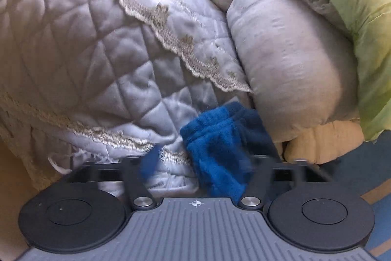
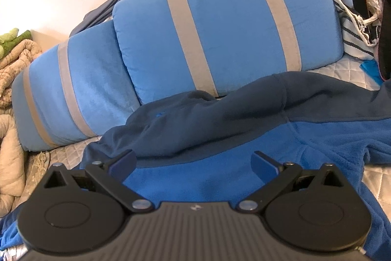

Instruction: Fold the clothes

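Here both tongs stand wide open: the left tongs (image 1: 199, 163) with a bunched blue fleece cuff (image 1: 220, 146) between its fingers, the right tongs (image 2: 194, 163) empty above the blue fleece jacket (image 2: 220, 129).

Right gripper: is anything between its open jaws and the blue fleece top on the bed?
Nothing visible. The right gripper hangs with jaws open directly over the two-tone blue fleece top, no other item between them.
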`<state>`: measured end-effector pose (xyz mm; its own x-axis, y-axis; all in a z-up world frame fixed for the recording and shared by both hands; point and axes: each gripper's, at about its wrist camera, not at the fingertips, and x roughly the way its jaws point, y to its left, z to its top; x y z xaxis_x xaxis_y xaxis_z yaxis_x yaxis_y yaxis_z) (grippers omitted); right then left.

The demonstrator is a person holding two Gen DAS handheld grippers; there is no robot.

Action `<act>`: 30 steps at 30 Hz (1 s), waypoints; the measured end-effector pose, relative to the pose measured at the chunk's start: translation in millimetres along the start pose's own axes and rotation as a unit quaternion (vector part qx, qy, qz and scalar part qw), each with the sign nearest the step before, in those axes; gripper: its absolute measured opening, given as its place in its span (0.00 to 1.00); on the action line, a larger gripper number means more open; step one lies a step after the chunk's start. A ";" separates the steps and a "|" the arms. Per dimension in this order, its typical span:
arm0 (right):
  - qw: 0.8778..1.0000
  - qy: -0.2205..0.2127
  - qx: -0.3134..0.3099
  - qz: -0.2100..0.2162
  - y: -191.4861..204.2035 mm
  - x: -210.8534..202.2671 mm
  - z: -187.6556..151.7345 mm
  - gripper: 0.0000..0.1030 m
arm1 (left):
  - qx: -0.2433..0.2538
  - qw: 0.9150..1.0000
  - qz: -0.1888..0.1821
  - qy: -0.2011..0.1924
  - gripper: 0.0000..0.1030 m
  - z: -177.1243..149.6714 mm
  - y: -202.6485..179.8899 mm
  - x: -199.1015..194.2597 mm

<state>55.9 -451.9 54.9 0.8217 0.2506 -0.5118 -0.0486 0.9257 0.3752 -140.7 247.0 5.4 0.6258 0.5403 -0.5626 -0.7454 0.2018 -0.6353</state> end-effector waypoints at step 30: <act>1.000 0.008 -0.001 -0.005 -3.3 3.0 0.3 1.00 | 0.410 0.763 -0.254 0.430 0.95 -215.8 -206.7 -43.3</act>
<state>58.7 -454.2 52.4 0.8127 0.2454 -0.5284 -0.0413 0.9289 0.3680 35.9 5.6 46.9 0.5393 -0.4426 -0.7164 -0.0285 0.8406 -0.5409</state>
